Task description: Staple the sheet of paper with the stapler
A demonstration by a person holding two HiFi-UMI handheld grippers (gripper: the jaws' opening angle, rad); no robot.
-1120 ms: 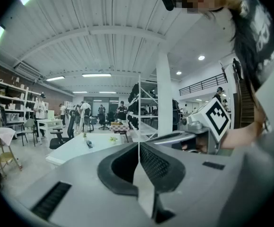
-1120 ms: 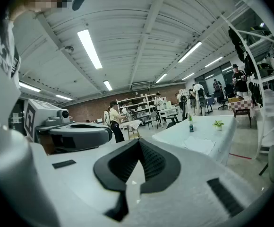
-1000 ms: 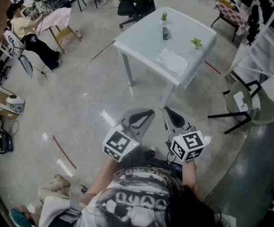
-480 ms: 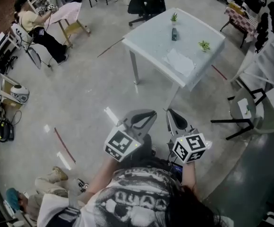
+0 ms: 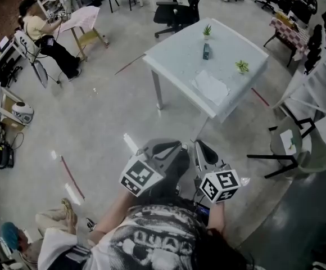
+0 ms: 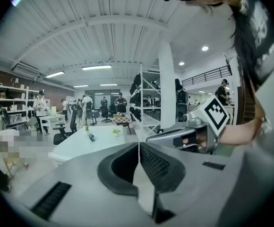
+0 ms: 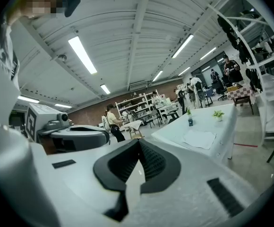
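Left hand-held gripper (image 5: 171,147) and right hand-held gripper (image 5: 199,147), held side by side close to the person's chest, each with its marker cube nearest the body. Both point toward the white counter (image 5: 174,55), which stands well apart from them across open floor.

Left gripper view: the two dark pads of the left hand-held gripper (image 6: 138,148) are pressed together at their tips, with nothing between them. The right hand-held gripper appears just beside it, to its right.

Right gripper view: the pads of the right hand-held gripper (image 7: 138,145) likewise meet at the tips and hold nothing. The left hand-held gripper appears just beside it, to its left.

Task items: the sheet of paper (image 5: 210,86) lies flat on the counter near the edge closest to the hand-held grippers, ahead of the right one and slightly to its right (image 7: 199,138). The stapler (image 5: 206,52), a small dark object, lies beyond the sheet, farther from both hand-held grippers and apart from the paper. Neither hand-held gripper touches either item.

Also on the counter: one small potted plant (image 5: 207,31) beyond the stapler, and a second plant (image 5: 242,66) to the right of the sheet.
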